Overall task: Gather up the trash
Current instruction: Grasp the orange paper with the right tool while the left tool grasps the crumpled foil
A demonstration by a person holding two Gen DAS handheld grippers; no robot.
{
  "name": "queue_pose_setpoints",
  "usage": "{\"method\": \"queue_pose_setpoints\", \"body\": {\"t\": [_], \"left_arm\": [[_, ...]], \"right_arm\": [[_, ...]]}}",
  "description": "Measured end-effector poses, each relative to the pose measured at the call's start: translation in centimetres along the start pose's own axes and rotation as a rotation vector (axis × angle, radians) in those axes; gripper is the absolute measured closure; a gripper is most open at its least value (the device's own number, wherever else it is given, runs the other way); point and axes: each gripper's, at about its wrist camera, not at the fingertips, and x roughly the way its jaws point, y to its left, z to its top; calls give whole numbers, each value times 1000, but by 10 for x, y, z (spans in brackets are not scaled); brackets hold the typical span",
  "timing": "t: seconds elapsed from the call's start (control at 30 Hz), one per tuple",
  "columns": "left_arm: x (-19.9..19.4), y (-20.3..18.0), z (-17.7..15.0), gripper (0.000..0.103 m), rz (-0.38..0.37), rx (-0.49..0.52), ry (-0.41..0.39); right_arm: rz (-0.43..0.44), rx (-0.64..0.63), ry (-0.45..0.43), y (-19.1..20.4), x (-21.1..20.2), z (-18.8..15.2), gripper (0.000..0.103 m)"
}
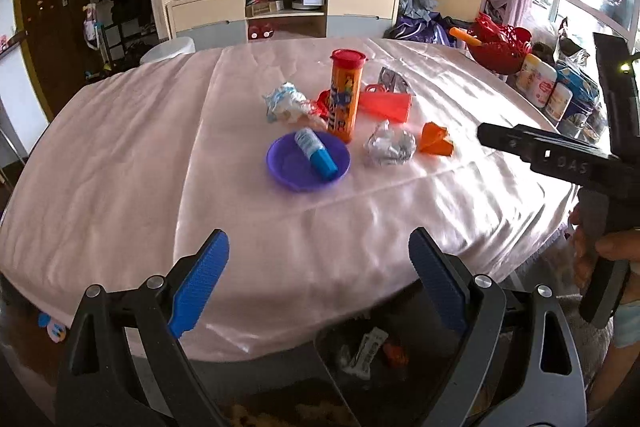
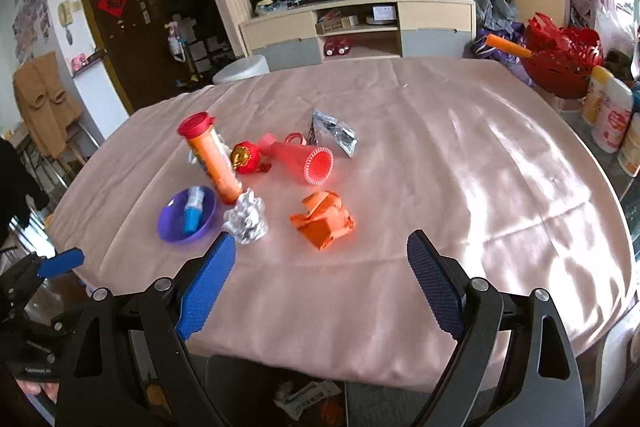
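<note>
Both my grippers hang over the near edge of the surface [image 1: 120,155], pointed down at an angle, with nothing between the fingers. The left gripper [image 1: 318,279] has its fingers spread wide; the right gripper [image 2: 320,283] likewise. I take this as the pause between pickups: empty and wide, ready to reach for the next piece.

I use the tall orange tube [image 1: 343,95] with the red cap as my landmark. Just in front of it sits the purple dish [image 1: 288,167] with a small blue bottle [image 1: 316,155] lying in it. To the right of the dish, close to the tube's base, is a crumpled foil ball [image 1: 390,147], and beyond that a crumpled orange paper [image 1: 434,141]. Left of the tube lies a crumpled white wrapper [image 1: 286,103]; behind it a red cup [image 1: 386,105] on its side and a silver packet [image 1: 394,79].

Below the near edge a bin [image 1: 360,351] already holds some scraps, likely why I hover here. The foil and orange paper look nearest to grab.
</note>
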Motion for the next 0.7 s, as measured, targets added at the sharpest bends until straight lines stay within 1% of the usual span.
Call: {"method": "queue_pose_setpoints", "body": {"t": [0.03, 0.1, 0.17, 0.33, 0.43, 0.47, 0.5, 0.57, 0.6, 0.67, 0.7], "left_arm": [[3, -1, 2, 17, -3, 2, 1], [8, -2, 6, 17, -12, 5, 2], [14, -5, 11, 17, -26, 9, 2], [26, -13, 18, 17, -59, 14, 5], [34, -18, 22, 17, -79, 20, 11], [37, -19, 23, 17, -87, 22, 13], [39, -21, 25, 17, -94, 23, 16], [45, -26, 28, 17, -112, 28, 19], [47, -28, 30, 18, -119, 31, 20], [53, -34, 33, 20, -134, 39, 22], [56, -36, 35, 23, -140, 41, 23]], "right_arm": [[0, 2, 4, 0, 4, 1, 20], [8, 13, 13, -1, 15, 5, 31], [17, 26, 23, -2, 26, 7, 37], [9, 19, 53, -1, 49, 10, 40], [-3, 9, 69, -2, 60, 11, 45], [-8, 5, 78, -3, 65, 10, 50], [-8, 4, 82, -3, 66, 10, 58], [-11, 1, 83, -6, 69, 8, 65], [-15, -5, 77, -7, 69, 8, 70], [-24, -7, 68, -9, 66, 8, 74], [-24, -3, 63, -12, 65, 9, 79]]}}
